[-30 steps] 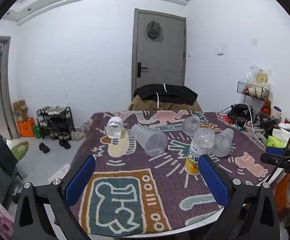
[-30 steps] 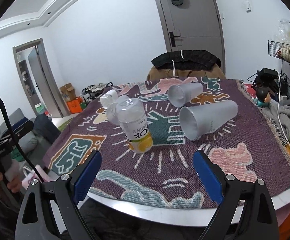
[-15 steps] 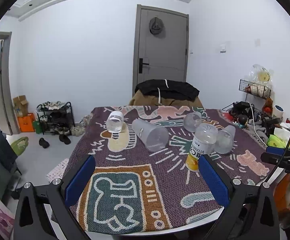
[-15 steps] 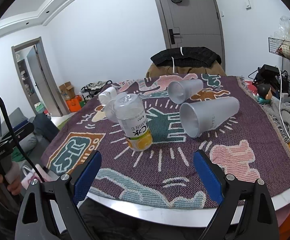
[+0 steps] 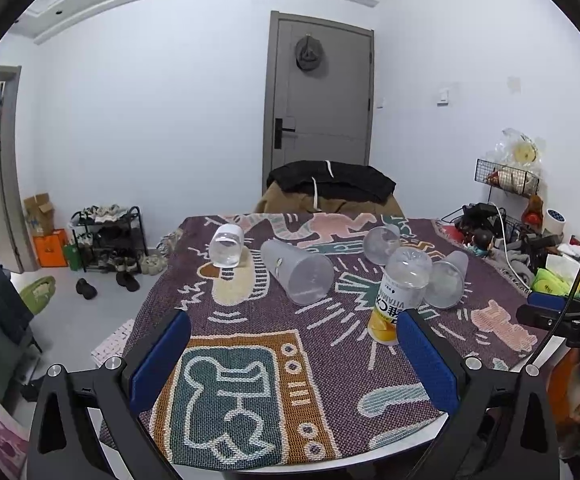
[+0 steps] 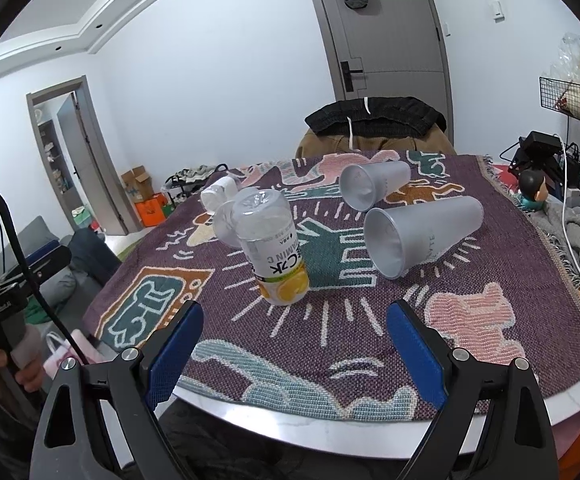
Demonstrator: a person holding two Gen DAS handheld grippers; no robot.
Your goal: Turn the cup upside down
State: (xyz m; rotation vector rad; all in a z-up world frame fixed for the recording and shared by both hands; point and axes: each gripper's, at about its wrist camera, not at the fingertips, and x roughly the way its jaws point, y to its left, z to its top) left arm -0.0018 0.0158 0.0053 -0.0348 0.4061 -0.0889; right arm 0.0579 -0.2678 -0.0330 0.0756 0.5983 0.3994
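Several frosted plastic cups lie on their sides on the patterned cloth. In the left wrist view I see a small clear cup (image 5: 225,247), a large cup (image 5: 296,270), one further back (image 5: 380,239) and one right of the bottle (image 5: 446,280). My left gripper (image 5: 293,320) is open over the near cloth, short of all of them. In the right wrist view a large cup (image 6: 422,234) and a second cup (image 6: 374,184) show their mouths. My right gripper (image 6: 294,312) is open, holding nothing, near the table edge.
A Vitamin C bottle (image 5: 400,292) (image 6: 275,248) stands upside down among the cups. The round table's rim (image 6: 330,412) lies just below the right gripper. A chair with a dark jacket (image 5: 330,184) stands behind. Clutter (image 5: 502,236) fills the right side. A hand (image 6: 1,368) holds the other gripper.
The left wrist view has levelled and shifted slightly, and the right one barely moved. The cups and the bottle lie where they were. Both grippers stay open.
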